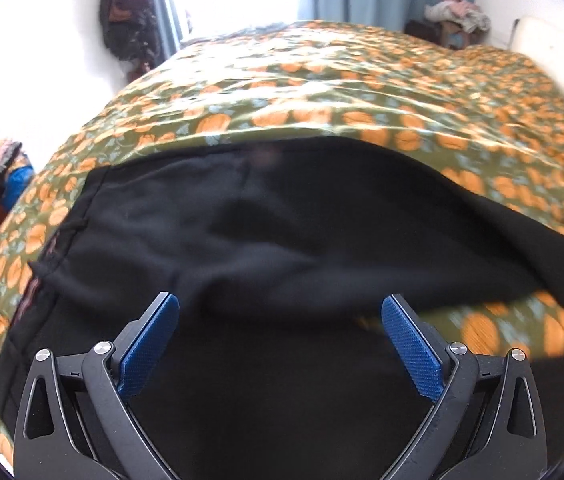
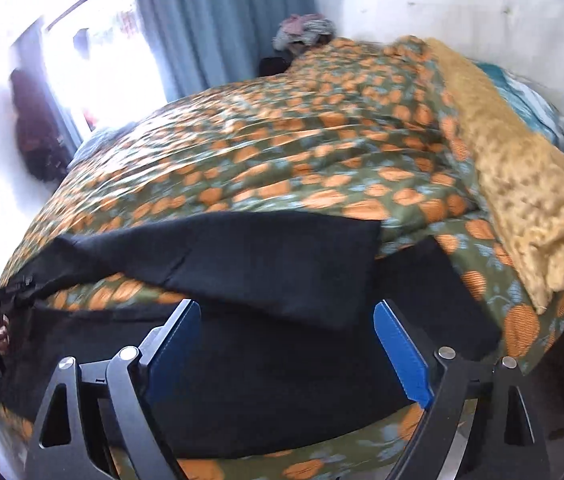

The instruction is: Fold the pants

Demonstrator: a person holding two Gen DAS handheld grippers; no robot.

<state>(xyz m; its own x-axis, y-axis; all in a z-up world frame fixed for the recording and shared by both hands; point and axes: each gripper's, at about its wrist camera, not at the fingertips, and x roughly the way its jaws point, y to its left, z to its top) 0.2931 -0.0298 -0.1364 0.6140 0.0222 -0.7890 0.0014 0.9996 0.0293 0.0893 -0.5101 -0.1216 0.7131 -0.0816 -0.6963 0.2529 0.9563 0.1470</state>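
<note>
Blue-padded jaws of both the left gripper (image 1: pixel 280 306) and the right gripper (image 2: pixel 287 312) stand wide apart, holding nothing, each poised just above the black pants (image 2: pixel 266 264). The pants lie along the near edge of the bed (image 1: pixel 322 80), long axis left to right, one leg doubled unevenly over the other.

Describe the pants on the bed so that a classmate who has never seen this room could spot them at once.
Find the bed's big cover, green with orange pumpkins. At its near edge lie the pants, spread flat with one leg laid across the other. They are the only plain black thing on the cover, unlike the fuzzy yellow blanket along its right side.
</note>
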